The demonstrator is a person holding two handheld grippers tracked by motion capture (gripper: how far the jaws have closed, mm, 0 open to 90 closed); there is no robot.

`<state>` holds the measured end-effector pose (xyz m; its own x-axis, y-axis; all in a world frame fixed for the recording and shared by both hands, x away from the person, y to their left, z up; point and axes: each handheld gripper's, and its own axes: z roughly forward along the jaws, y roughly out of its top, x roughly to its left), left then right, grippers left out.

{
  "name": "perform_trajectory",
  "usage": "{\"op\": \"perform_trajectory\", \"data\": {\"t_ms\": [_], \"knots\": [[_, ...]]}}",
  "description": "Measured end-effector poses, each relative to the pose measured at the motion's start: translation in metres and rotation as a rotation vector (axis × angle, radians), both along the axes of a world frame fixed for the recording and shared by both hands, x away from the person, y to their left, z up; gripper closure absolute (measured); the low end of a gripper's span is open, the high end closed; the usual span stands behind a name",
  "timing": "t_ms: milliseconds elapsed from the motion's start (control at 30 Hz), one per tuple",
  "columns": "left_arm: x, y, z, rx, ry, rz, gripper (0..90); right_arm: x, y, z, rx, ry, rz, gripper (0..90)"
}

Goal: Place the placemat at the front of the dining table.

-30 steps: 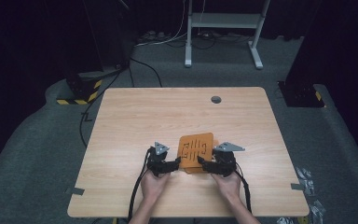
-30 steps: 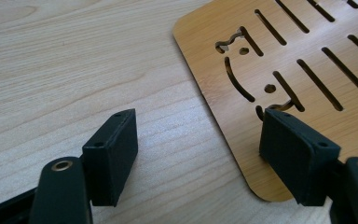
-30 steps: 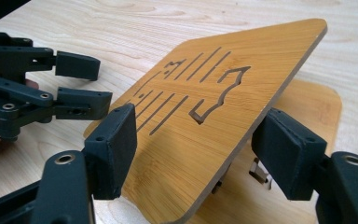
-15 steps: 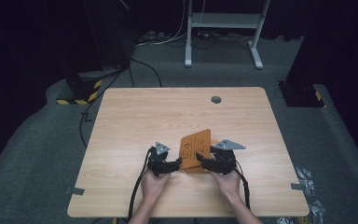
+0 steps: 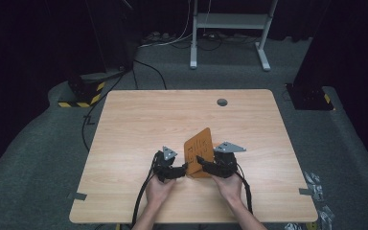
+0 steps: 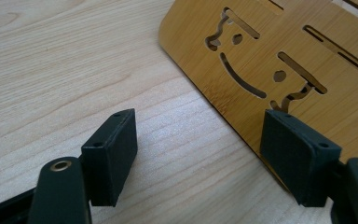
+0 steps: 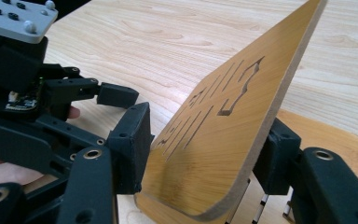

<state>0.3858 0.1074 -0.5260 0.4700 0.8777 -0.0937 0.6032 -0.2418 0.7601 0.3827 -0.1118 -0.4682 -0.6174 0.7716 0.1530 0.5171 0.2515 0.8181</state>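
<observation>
In the right gripper view, the right gripper [image 7: 196, 158] has been closing and now straddles the raised bamboo panel [image 7: 223, 130], a second panel [image 7: 335, 135] lying flat beneath. The left gripper [image 6: 200, 154] stands released beside that flat panel's edge. The high view places everything near the table [image 5: 124, 124] front.

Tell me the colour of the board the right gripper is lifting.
Orange-brown wood grain board with cut-out slots; clearest in the right gripper view.
</observation>
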Motion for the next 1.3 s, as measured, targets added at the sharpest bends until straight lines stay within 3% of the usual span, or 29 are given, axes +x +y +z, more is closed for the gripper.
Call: {"op": "perform_trajectory", "data": {"t_ms": [667, 1067, 1300], "knots": [[-0.001, -0.003, 0.000, 0.032, -0.010, -0.005, 27.2, 0.006, 0.026, -0.015, -0.010, 0.050, 0.058, 58.6], [-0.002, -0.001, 0.000, 0.053, -0.018, 0.010, 28.2, 0.007, 0.024, -0.013, 0.025, 0.041, 0.064, 73.0], [-0.002, 0.003, 0.000, 0.028, -0.014, 0.043, 28.3, 0.008, 0.025, -0.013, 0.041, 0.043, 0.078, 79.6]]}}
